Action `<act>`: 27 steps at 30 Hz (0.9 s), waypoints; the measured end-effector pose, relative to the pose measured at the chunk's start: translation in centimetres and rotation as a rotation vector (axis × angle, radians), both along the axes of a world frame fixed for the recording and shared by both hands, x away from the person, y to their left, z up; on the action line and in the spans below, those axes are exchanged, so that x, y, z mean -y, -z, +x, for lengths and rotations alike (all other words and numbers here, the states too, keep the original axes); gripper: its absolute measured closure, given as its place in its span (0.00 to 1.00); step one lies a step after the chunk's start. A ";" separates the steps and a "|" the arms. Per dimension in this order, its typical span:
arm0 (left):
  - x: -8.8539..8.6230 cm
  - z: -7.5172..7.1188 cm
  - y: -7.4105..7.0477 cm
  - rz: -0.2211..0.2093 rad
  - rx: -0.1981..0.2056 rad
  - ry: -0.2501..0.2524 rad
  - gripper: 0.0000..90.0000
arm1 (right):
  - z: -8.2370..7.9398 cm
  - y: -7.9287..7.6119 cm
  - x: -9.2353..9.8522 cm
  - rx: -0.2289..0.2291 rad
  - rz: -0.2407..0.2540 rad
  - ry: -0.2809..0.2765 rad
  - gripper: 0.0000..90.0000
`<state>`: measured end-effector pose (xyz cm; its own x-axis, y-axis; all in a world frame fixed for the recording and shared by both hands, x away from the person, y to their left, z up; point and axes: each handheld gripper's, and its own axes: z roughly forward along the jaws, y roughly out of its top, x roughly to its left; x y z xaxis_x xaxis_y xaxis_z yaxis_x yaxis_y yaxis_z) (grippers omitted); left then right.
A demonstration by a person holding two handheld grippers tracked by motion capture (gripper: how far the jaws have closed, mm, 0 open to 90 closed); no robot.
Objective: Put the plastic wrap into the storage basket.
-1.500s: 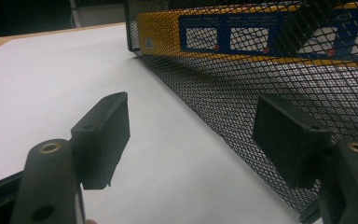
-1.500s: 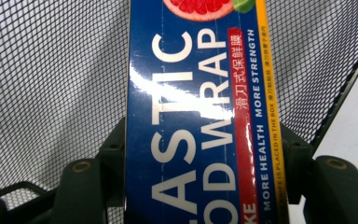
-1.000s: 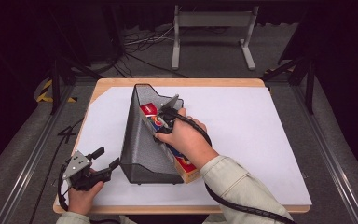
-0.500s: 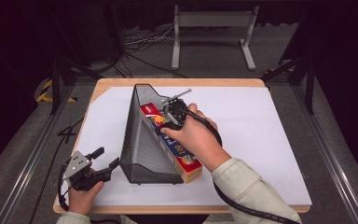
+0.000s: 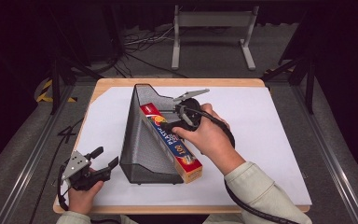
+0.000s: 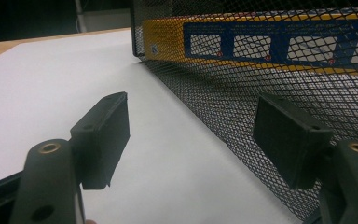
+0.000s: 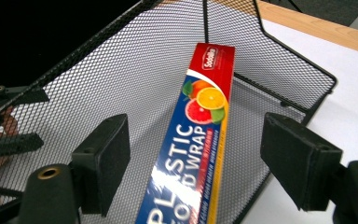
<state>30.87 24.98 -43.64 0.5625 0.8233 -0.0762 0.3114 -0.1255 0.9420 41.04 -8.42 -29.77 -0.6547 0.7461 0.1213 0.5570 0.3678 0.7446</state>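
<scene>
Inside, a long cardboard box of plastic wrap is seen lying aslant in a black wire-mesh file holder, wedge-shaped with a sloped top edge, which stands on the white sheet covering the wooden counter. The box is glossy, printed red, blue and yellow with citrus slices, and its near end juts from the holder's open front. The right claw is held above the box, spread apart with nothing gripped; its jaws have just been opening, and compared with a second ago it has been lifted off the box. The left claw rests open beside the mesh wall, unmoved.
</scene>
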 end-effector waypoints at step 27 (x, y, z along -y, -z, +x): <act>0.2 0.1 0.1 0.007 -0.009 0.002 0.31 | -2.3 0.6 12.6 0.071 0.018 0.058 0.21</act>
